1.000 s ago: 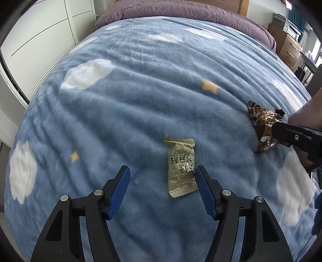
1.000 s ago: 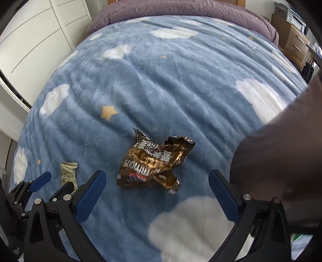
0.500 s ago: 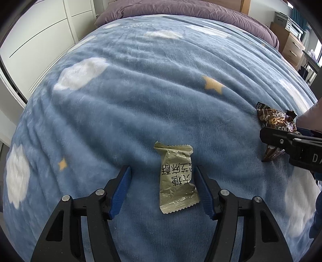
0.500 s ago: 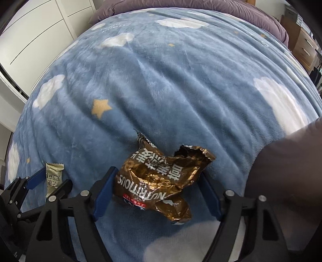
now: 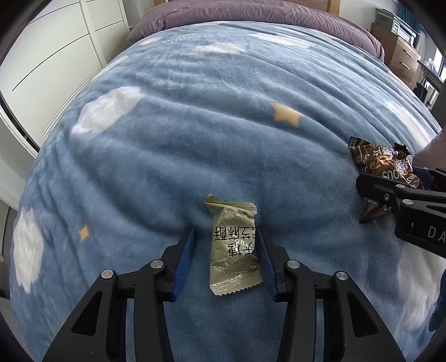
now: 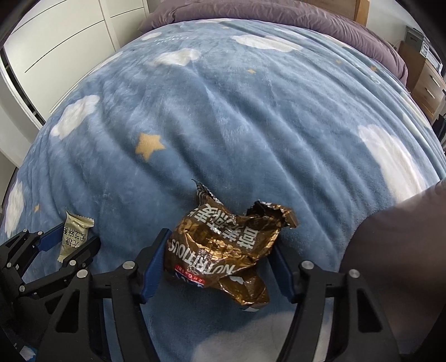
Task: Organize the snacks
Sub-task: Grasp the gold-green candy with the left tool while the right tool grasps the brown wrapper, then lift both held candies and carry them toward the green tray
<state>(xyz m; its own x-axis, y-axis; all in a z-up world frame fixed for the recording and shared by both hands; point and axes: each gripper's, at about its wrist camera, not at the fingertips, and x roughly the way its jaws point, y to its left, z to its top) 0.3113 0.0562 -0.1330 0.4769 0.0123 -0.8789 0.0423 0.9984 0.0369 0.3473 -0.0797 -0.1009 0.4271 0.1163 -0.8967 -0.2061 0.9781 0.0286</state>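
Observation:
An olive-green snack packet (image 5: 234, 250) with printed characters lies flat on the blue blanket. My left gripper (image 5: 224, 232) points down over it, jaws closing. The right pad touches the packet's edge and the left pad stands a little off it. To the right, a crumpled brown foil wrapper (image 6: 223, 245) marked NUTRITIOUS sits between the blue pads of my right gripper (image 6: 220, 242), which press on both its sides. The wrapper (image 5: 382, 164) and one right finger (image 5: 376, 189) show at the left wrist view's right edge. The olive packet (image 6: 74, 236) shows low on the left in the right wrist view.
A blue blanket (image 5: 195, 125) with white clouds and yellow stars covers the bed. A purple duvet (image 5: 251, 14) lies at the far end. White wardrobe doors (image 5: 41, 55) stand on the left and wooden drawers (image 5: 401, 55) on the right. A dark sleeve (image 6: 390, 250) is at the right.
Both grippers have come down over their wrappers and narrowed their jaws. The right pads now touch the brown wrapper on both sides. The left pads have drawn in beside the olive packet.

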